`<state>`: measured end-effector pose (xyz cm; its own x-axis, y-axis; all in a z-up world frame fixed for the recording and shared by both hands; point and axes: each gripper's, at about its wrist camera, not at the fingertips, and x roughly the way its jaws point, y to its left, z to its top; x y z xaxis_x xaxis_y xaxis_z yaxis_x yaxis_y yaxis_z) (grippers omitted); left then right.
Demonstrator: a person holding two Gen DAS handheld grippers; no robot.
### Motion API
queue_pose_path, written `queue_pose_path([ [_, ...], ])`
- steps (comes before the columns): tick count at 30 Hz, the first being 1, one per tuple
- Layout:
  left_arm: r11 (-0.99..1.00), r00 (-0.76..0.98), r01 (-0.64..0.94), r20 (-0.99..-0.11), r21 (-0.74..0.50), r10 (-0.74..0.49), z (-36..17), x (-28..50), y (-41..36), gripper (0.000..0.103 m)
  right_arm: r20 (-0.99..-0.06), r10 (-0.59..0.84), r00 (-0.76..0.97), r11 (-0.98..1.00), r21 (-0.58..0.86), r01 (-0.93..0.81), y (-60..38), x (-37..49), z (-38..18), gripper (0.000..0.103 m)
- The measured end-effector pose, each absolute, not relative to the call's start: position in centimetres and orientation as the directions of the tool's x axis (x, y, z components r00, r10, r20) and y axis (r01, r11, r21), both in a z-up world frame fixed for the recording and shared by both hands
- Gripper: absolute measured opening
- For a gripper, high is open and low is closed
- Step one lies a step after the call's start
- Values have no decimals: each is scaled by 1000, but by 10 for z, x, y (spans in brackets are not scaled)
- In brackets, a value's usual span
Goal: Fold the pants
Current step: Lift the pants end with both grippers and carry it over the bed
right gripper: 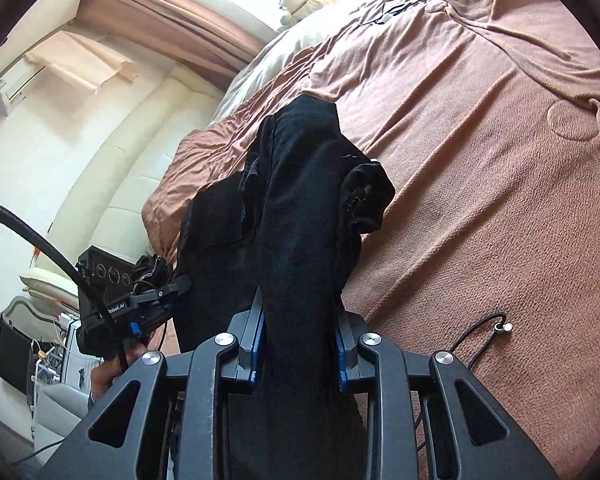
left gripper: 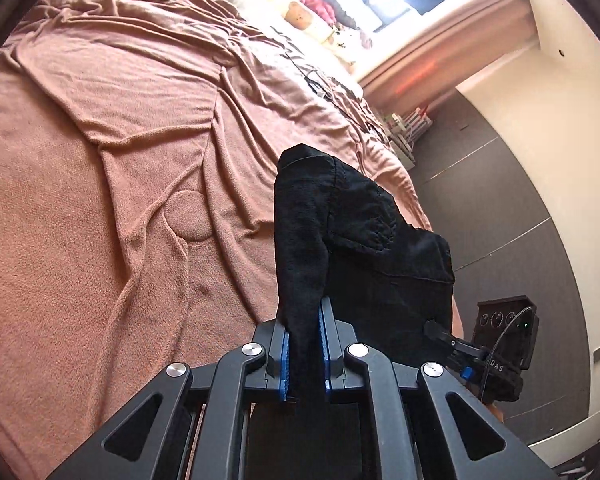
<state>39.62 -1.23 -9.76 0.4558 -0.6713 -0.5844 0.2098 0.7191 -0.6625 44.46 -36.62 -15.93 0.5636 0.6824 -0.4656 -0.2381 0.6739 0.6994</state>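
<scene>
The bed (left gripper: 100, 160) filled most of what I saw, spread with a rumpled pinkish-brown blanket (right gripper: 480, 200) whose folds ran in long ridges, with a round raised patch (left gripper: 190, 216) pressed into the cloth. Past its far end lay pale bedding (right gripper: 268, 64), some soft toys against a bright window, and a brown curtain (right gripper: 160, 12) hanging along the wall. Beside the bed ran grey floor (left gripper: 500, 220) and a cream wall. The black pants (left gripper: 360, 240) hung bunched above the blanket at the near edge of the bed, lifted between my two tools, the cloth draping down in thick folds with a seam and a pocket edge showing. My left gripper (left gripper: 304, 348) was clamped narrow on a gathered strip of the pants, its blue pads (left gripper: 285, 360) pressing the fabric from both sides. My right gripper (right gripper: 300, 344) was pinched on a thicker bundle of the same pants, so its jaws stood a little wider, the cloth filling the gap entirely. From each camera I could see the other tool off to the side, gripping the far part of the garment. A thin black cable (right gripper: 480, 328) with a small metal end lay on the blanket near my right gripper.
</scene>
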Motion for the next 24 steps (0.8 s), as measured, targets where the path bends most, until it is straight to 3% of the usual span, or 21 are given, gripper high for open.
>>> queue_pose_path([
  [24,652,515,367,-438,-664,-736,-16,306,-32,12,-372,613,697,738,585,-337,-384,322,-104,22],
])
